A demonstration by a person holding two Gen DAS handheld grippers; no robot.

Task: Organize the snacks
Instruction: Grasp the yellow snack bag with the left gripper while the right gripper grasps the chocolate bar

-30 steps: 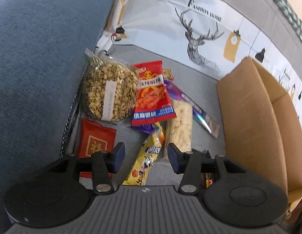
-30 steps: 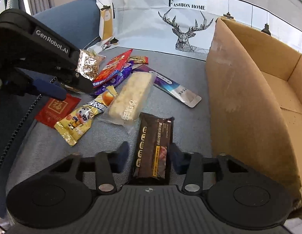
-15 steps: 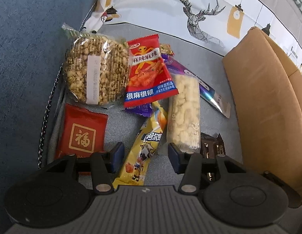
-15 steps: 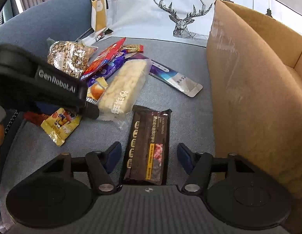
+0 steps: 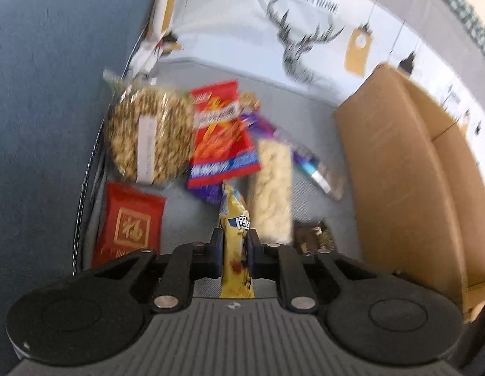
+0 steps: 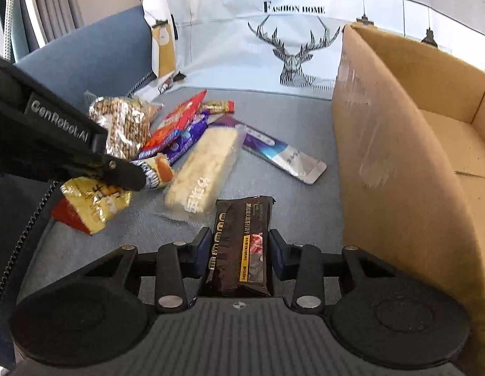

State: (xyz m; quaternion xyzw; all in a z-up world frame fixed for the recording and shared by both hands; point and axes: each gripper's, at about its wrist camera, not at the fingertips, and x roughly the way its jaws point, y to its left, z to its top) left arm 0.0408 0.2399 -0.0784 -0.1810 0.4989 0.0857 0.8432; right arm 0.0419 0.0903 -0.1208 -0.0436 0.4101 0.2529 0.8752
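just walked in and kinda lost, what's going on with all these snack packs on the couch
A person with a gripper in each hand is sorting snacks on a grey cushion beside an open cardboard box. The left gripper is shut on the yellow snack packet. The right gripper has its fingers on either side of the dark chocolate bar. Whether it grips yet is unclear. Nothing shows in the visible part of the box.

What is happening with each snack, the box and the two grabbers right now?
left gripper: shut on the yellow snack pack.
yellow snack pack: pinched, one end raised.
right gripper: around the brown bar; grip unclear.
brown bar: between the fingers.
cardboard box: open, looks empty.
red packet: lying flat.
round cracker bag: sealed, lying on the seat.
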